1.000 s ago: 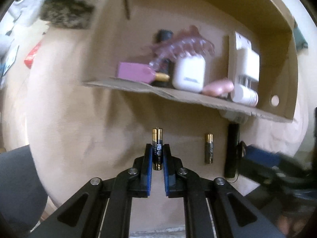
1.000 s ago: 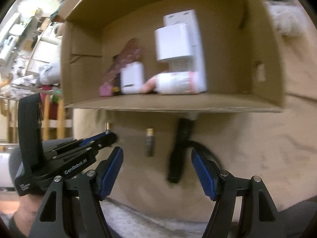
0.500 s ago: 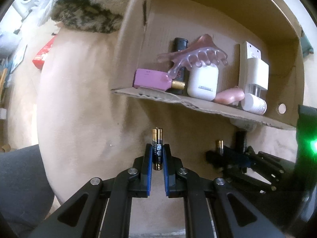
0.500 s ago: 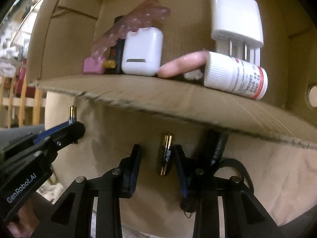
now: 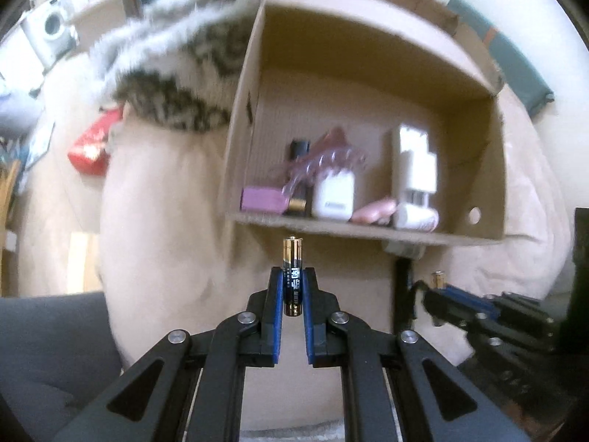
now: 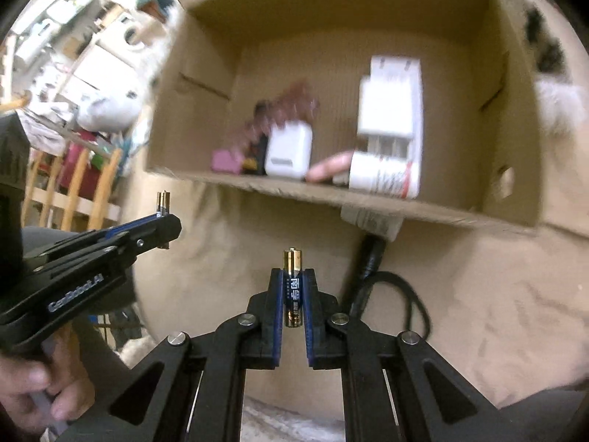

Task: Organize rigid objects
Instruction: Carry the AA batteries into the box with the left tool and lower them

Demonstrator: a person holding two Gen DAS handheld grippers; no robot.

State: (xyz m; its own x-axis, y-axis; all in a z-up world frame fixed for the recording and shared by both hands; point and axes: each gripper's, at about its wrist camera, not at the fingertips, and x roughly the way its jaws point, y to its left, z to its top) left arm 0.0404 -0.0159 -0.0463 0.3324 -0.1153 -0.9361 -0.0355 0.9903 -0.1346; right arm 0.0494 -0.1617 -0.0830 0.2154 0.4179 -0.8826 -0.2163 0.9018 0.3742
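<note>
The right gripper (image 6: 292, 294) has just been closing and now pinches a black-and-gold AA battery (image 6: 292, 287) upright between its blue pads. The left gripper (image 5: 292, 293) clamps a matching black-and-gold cell (image 5: 292, 276) the same way. Just beyond both lies the near wall of the open brown cardboard box (image 6: 368, 199), already holding a white charger, a white case, a pill bottle and pink items. Both pickups look done; next, each battery likely needs carrying over that wall and releasing onto bare floor inside.
</note>
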